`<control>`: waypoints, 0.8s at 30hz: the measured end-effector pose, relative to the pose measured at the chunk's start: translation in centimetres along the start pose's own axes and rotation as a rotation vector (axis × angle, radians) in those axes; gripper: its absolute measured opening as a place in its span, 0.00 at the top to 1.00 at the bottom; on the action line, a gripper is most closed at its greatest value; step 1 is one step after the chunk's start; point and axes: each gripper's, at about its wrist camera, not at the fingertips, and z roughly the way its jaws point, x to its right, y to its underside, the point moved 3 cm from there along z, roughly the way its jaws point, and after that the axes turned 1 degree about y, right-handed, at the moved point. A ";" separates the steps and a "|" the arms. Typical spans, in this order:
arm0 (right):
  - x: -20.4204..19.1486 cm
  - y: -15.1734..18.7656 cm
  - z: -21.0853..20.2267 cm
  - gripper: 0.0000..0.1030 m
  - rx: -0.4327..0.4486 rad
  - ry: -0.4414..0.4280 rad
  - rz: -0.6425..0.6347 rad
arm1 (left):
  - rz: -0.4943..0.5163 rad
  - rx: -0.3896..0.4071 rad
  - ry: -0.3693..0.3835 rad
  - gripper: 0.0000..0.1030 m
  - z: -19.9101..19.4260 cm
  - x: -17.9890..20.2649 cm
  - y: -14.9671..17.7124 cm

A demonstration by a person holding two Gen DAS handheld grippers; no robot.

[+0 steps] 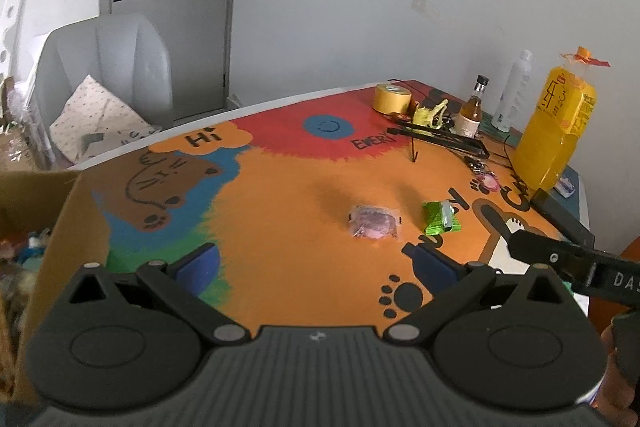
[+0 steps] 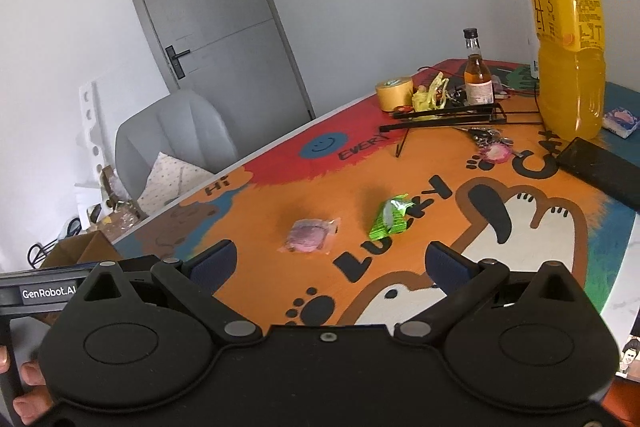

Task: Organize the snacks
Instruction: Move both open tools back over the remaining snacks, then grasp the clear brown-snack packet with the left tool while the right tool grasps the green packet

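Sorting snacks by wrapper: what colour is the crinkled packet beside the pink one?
Bright green crinkled packet, with a pale patch; clearest in the right wrist view.

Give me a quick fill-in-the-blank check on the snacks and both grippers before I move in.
1. The pink snack packet lies to the ____ of the green snack packet in both wrist views.
2. Both the left gripper and the right gripper are ____ and hold nothing.
3. The cardboard box sits at the table's ____ edge in the left wrist view.
4. The tall bottle holds a ____ drink.

Missing words: left; open; left; yellow
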 end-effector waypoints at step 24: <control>6.0 -0.3 9.0 0.26 -0.069 -0.024 0.082 | 0.000 -0.076 0.002 0.13 11.4 3.1 -1.2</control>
